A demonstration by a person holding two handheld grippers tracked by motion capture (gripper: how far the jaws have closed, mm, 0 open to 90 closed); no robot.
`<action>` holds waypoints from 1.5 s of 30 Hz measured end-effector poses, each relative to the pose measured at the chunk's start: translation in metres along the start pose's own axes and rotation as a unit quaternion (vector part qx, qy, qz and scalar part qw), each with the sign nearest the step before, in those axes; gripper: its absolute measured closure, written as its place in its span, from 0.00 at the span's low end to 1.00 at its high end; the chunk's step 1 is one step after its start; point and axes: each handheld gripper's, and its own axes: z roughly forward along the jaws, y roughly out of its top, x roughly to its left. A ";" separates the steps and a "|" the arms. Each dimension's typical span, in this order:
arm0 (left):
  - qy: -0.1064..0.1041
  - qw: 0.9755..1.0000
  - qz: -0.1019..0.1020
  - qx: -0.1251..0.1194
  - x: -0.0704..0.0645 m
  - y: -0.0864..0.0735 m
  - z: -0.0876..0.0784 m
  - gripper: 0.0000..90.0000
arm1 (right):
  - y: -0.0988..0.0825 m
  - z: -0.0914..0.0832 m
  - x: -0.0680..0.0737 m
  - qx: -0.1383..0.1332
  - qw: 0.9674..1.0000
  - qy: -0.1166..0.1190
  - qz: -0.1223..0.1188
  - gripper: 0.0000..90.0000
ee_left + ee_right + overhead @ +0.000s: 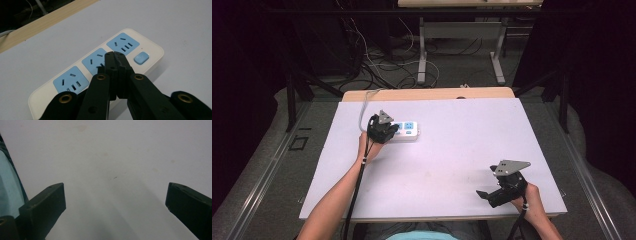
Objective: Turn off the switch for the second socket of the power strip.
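Note:
A cream power strip [408, 130] with three blue sockets lies on the white table top [452, 140], left of centre. In the left gripper view the strip [82, 65] runs diagonally, with a blue button [141, 58] at its far end. My left gripper [381, 131] is shut, its pads pressed together with nothing between them. Its tips [115, 53] sit over the middle socket; whether they touch it I cannot tell. My right gripper [484, 195] rests low at the front right, open. Bare table shows between its fingers [115, 202].
The strip's grey cable [364, 105] runs off over the wooden back edge [427, 94]. Beyond the table the floor carries tangled cables [382, 70] and another table's legs [422, 55]. A teal shirt [7, 190] shows at the left of the right gripper view.

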 end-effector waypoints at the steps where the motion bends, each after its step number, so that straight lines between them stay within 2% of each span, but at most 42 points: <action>1: 0.000 1.000 0.000 0.000 0.000 0.000 0.000 1.00 | 0.000 0.000 0.000 0.000 1.000 0.000 0.000 0.03; 14: -0.009 1.000 -0.002 0.004 0.002 -0.003 0.003 1.00 | 0.000 0.000 0.000 0.004 1.000 0.000 0.000 0.03; 22: -0.009 1.000 0.000 0.013 0.001 -0.005 0.006 1.00 | 0.000 0.000 0.000 0.006 1.000 0.002 0.000 0.03; 30: -0.005 1.000 -0.001 0.011 0.002 -0.007 0.008 0.99 | 0.000 0.000 0.001 0.006 1.000 0.001 0.000 0.03; 40: -0.007 1.000 -0.002 0.011 0.001 -0.008 0.009 1.00 | 0.001 0.000 0.000 0.014 1.000 0.005 -0.003 0.03; 42: -0.016 1.000 -0.001 0.007 0.000 -0.008 0.010 1.00 | 0.001 0.000 0.000 0.012 1.000 0.005 -0.008 0.03; 45: -0.012 1.000 0.003 0.008 -0.004 -0.007 0.011 1.00 | 0.001 0.000 0.000 0.012 1.000 0.005 -0.009 0.03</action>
